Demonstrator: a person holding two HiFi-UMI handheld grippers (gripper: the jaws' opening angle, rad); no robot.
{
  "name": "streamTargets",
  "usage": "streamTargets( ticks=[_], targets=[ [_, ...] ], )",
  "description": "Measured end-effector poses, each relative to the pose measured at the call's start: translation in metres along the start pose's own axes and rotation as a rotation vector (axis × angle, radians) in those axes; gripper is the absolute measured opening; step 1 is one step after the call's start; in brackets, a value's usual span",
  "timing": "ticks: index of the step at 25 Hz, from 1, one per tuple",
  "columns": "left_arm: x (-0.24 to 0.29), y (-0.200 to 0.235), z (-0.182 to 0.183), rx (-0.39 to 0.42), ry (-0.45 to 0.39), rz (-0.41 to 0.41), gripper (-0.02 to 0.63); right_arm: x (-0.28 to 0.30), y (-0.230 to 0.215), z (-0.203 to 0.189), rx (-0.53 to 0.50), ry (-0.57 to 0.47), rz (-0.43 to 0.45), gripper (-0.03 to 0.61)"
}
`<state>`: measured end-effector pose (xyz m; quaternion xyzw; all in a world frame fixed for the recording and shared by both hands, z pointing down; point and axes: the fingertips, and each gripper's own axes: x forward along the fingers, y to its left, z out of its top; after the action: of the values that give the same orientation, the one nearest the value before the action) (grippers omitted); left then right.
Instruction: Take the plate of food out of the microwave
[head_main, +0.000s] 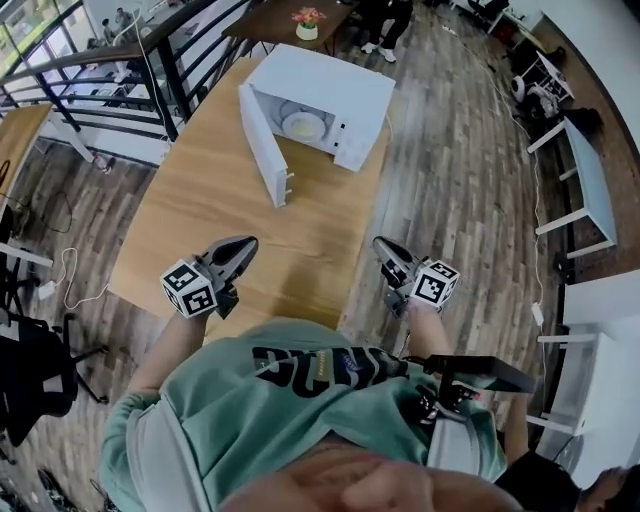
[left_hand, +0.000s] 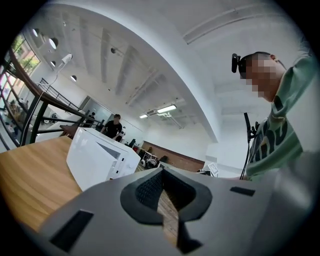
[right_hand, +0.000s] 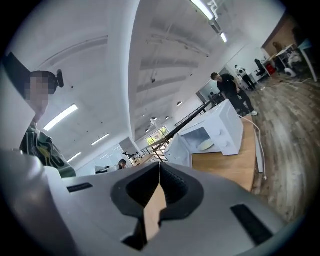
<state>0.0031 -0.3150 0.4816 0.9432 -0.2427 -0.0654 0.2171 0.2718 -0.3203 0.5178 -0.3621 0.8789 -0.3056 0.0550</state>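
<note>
At the far end of the wooden desk (head_main: 200, 200), the head view shows the white microwave (head_main: 330, 95) with its door (head_main: 262, 145) swung open. The round plate of food (head_main: 302, 125) lies flat inside, well apart from the left gripper (head_main: 238, 250) and right gripper (head_main: 388, 252).

The left gripper view shows fingers (left_hand: 147, 190) pressed together and empty, and only the microwave's outside.

The right gripper view also shows fingers (right_hand: 172, 187) pressed together and empty, with the plate visible far ahead in the open cavity.

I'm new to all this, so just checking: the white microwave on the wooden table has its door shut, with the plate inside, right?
Not quite: the door stands open, as the head view shows. The white microwave is on the wooden table, with the plate inside.
</note>
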Motion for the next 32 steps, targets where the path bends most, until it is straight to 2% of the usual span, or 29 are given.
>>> streamTargets(
  ticks=[5, 14, 16, 21, 23, 27, 29, 32],
  targets=[
    [-0.001, 0.052, 0.011, 0.022, 0.009, 0.051, 0.003, 0.056, -0.034, 0.004, 0.069, -0.005, 0.000, 0.006],
    [0.039, 0.160, 0.015, 0.065, 0.015, 0.089, 0.005, 0.185, -0.110, 0.011, 0.144, 0.018, -0.023, 0.008],
    [0.047, 0.182, 0.013, 0.072, 0.017, 0.103, 0.004, 0.211, -0.124, 0.010, 0.176, 0.022, -0.022, 0.027],
    [0.063, 0.236, 0.010, 0.096, 0.011, 0.151, 0.004, 0.266, -0.170, 0.005, 0.273, 0.004, -0.056, 0.040],
    [0.066, 0.253, 0.009, 0.097, 0.007, 0.170, 0.004, 0.285, -0.184, 0.001, 0.329, -0.010, -0.064, 0.089],
    [0.072, 0.282, -0.001, 0.112, 0.017, 0.204, 0.004, 0.317, -0.216, -0.003, 0.417, -0.056, -0.076, 0.091],
    [0.075, 0.295, -0.008, 0.103, 0.018, 0.215, 0.003, 0.330, -0.234, -0.005, 0.480, -0.088, -0.076, 0.137],
    [0.080, 0.309, -0.015, 0.104, 0.027, 0.220, 0.003, 0.346, -0.258, -0.007, 0.566, -0.127, -0.086, 0.140]
  ],
)
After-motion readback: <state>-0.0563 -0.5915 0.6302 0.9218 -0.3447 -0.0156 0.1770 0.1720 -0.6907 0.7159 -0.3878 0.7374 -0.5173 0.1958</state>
